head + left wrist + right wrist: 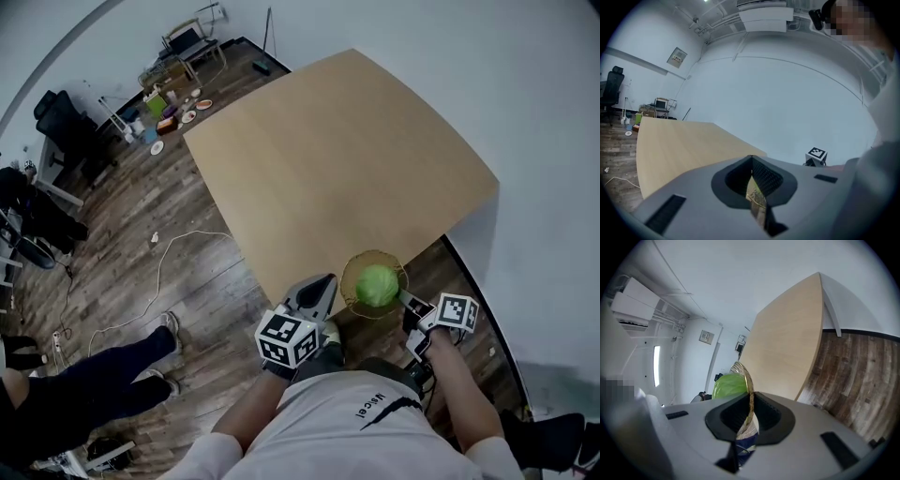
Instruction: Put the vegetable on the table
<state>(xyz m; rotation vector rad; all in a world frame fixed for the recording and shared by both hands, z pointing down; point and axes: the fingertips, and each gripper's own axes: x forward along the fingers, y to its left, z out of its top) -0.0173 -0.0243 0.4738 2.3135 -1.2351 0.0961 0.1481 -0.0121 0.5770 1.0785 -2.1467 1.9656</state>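
Head view shows a cabbage on a plate at the worktop's near edge. Left tool and right tool each pinch the plate's rim.

Shirt print, perhaps "Uscel"

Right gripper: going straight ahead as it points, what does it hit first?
The right gripper already clamps the plate rim; next in line is probably the cabbage on it.
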